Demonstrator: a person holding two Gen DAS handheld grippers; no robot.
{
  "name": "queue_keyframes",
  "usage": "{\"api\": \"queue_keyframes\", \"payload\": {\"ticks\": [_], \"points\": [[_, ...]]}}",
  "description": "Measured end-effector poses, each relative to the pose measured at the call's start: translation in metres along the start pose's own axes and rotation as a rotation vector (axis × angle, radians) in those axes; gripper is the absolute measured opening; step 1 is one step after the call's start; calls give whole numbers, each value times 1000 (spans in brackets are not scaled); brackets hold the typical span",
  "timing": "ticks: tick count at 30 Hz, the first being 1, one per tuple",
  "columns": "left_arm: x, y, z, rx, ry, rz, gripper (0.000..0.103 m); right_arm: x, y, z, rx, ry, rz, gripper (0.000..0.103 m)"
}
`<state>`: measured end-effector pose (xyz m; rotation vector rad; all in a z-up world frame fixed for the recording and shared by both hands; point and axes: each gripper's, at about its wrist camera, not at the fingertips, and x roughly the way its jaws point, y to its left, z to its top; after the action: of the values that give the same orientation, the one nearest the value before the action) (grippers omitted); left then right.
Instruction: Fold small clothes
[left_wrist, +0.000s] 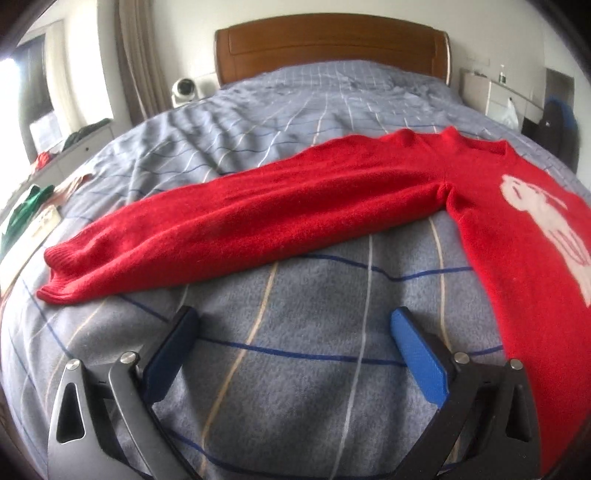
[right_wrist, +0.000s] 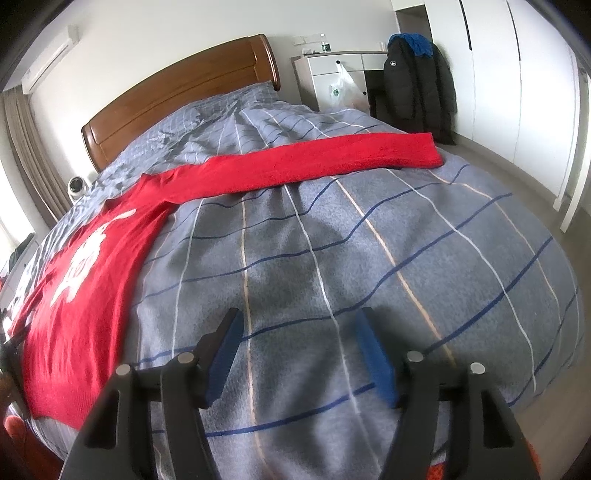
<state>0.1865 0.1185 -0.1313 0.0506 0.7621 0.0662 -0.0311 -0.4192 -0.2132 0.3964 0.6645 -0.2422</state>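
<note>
A red sweater (left_wrist: 517, 236) with a white figure on its front lies flat on the bed, both sleeves spread out sideways. In the left wrist view one sleeve (left_wrist: 240, 221) runs left, its cuff (left_wrist: 59, 273) just beyond my left gripper (left_wrist: 293, 317), which is open and empty above the blanket. In the right wrist view the sweater body (right_wrist: 85, 280) lies at the left and the other sleeve (right_wrist: 314, 162) stretches right to its cuff (right_wrist: 424, 149). My right gripper (right_wrist: 299, 317) is open and empty, well short of that sleeve.
The bed has a grey checked blanket (right_wrist: 351, 258) and a wooden headboard (left_wrist: 332, 40). A white fan (left_wrist: 183, 90) stands at the far left. A dresser with green clothes (left_wrist: 26, 206) is on the left. A dark jacket (right_wrist: 417, 81) hangs by white cabinets (right_wrist: 517, 74).
</note>
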Motion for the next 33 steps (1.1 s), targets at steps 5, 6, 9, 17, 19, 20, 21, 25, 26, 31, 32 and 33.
{"api": "queue_keyframes", "payload": {"ticks": [5, 6, 9, 17, 19, 20, 21, 25, 26, 31, 32, 33], "points": [[0, 0, 0, -1, 0, 0, 103, 1, 2, -1, -8, 0, -3, 66], [0, 0, 0, -1, 0, -1, 103, 2, 3, -1, -16, 1, -8, 68], [0, 0, -1, -1, -1, 0, 103, 3, 7, -2, -29, 0, -17, 69], [0, 0, -1, -1, -1, 0, 103, 3, 11, -3, -40, 2, -25, 70], [0, 0, -1, -1, -1, 0, 103, 3, 10, -3, -39, 2, -24, 70], [0, 0, 0, -2, -1, 0, 103, 3, 10, -3, -39, 2, -23, 70], [0, 0, -1, -2, -1, 0, 103, 4, 11, -3, -39, 2, -23, 70], [0, 0, -1, -2, -1, 0, 103, 3, 11, -3, -39, 2, -24, 70], [0, 0, 0, -2, -1, 0, 103, 3, 11, -3, -39, 2, -24, 70], [0, 0, -1, -2, -1, 0, 103, 3, 10, -3, -39, 2, -24, 70], [0, 0, -1, -2, -1, 0, 103, 3, 10, -3, -40, 2, -24, 70], [0, 0, -1, -2, -1, 0, 103, 3, 11, -3, -40, 2, -25, 70]]}}
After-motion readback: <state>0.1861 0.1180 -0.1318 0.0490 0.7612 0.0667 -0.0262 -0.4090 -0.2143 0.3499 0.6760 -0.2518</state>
